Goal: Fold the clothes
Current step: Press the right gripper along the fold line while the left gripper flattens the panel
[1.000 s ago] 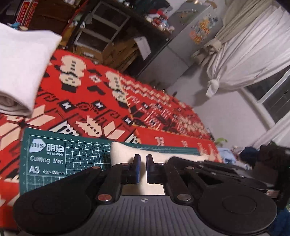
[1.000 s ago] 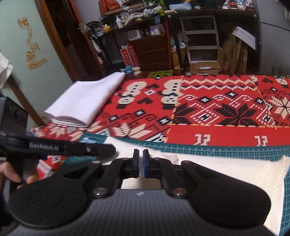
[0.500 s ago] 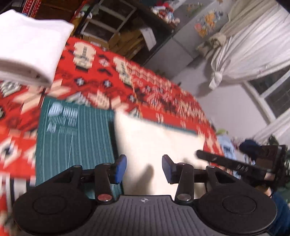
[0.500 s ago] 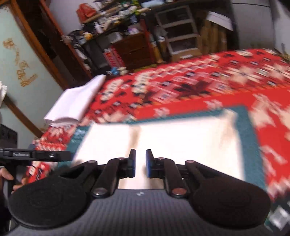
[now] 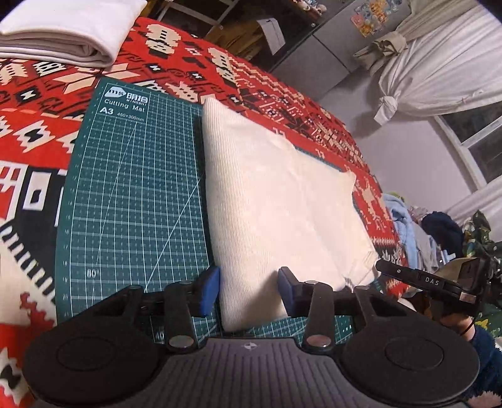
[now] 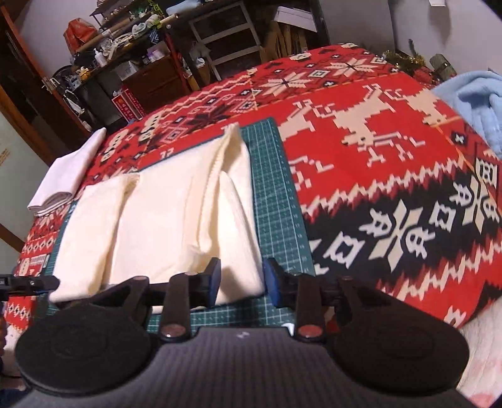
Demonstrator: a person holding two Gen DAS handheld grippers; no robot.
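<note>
A: Left wrist view: where did the cloth lie?
B: On the mat, long axis across both grippers. Left gripper and right gripper were released, each straddling a near corner.

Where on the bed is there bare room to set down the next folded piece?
Free: the red patterned blanket between the cutting mat and the blue fleece; also the bare mat strip left of the cream garment. Crowded: the mat's middle under that garment, and the corner holding the folded white stack.
</note>
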